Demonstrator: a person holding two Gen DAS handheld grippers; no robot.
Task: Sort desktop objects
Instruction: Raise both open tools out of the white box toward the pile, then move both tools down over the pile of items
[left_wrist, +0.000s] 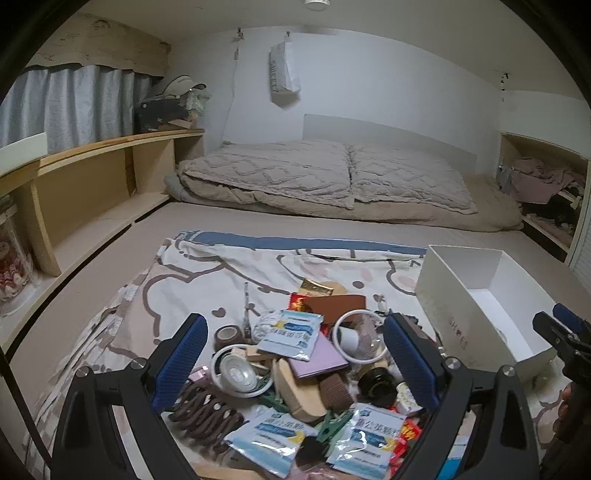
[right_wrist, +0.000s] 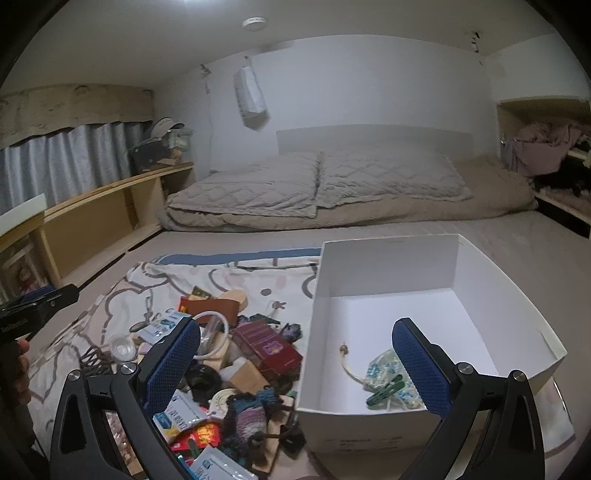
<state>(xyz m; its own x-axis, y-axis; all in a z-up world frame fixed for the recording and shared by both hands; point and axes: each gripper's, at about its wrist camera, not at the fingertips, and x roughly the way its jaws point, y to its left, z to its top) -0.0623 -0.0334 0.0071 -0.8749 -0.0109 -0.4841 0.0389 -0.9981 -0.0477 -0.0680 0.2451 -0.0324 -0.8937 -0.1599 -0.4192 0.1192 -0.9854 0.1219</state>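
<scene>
White walls (left_wrist: 388, 81) enclosed a low room. Beige quilt (left_wrist: 317, 177) lay folded at the far wall. Wooden shelf (left_wrist: 110, 147) ran left, below grey curtain (left_wrist: 74, 107). Ceiling light (right_wrist: 254, 22) was on.

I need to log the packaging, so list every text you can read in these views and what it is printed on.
"蒲公英颗粒", last character partly hidden: large print on the blue-and-white sachet nearest the left camera.
Same-looking sachets: print too blurred to read.
White hanging bag: vertical lettering, illegible.
White box: faint lettering on the side wall, illegible.
Maroon box: label unreadable.
</scene>
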